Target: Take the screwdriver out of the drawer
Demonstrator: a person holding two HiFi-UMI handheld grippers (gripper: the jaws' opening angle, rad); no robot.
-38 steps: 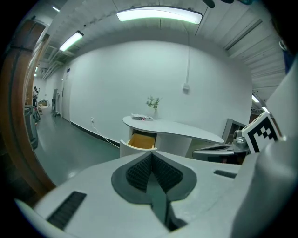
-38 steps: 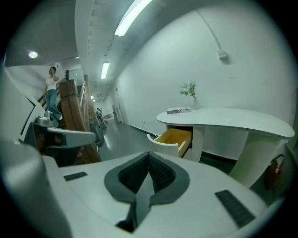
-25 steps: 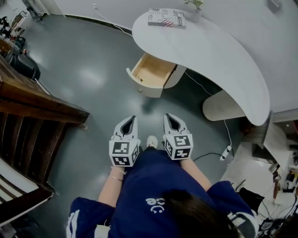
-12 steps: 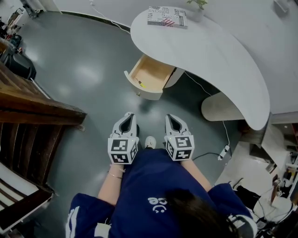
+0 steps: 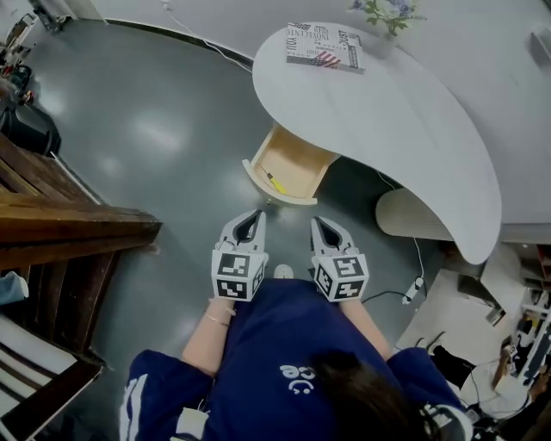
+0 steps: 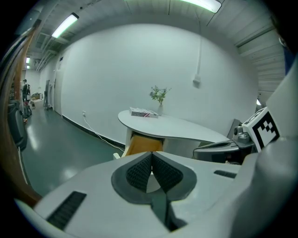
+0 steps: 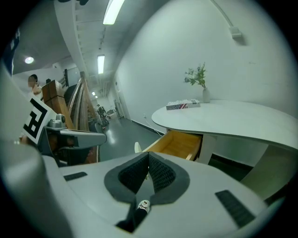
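An open light-wood drawer (image 5: 291, 169) juts from under the white curved table (image 5: 405, 121). Inside it, by its left wall, lies a small yellow-handled screwdriver (image 5: 275, 183). My left gripper (image 5: 256, 214) and right gripper (image 5: 317, 222) hang side by side just short of the drawer's front, both pointing at it, shut and empty. In the left gripper view the pads (image 6: 139, 171) meet, with the drawer (image 6: 143, 144) beyond them. The right gripper view shows closed pads (image 7: 158, 173) and the drawer (image 7: 179, 143) ahead. The screwdriver is not visible in either gripper view.
A book (image 5: 325, 46) and a small plant (image 5: 389, 10) sit at the table's far end. The table's pedestal (image 5: 413, 214) stands right of the drawer, with a power strip (image 5: 415, 286) on the floor. A dark wooden stair rail (image 5: 69, 226) fills the left side.
Both grippers have moved forward to the drawer, which is now much closer to their tips. The screwdriver inside has come into plain view. Jaws stayed shut.
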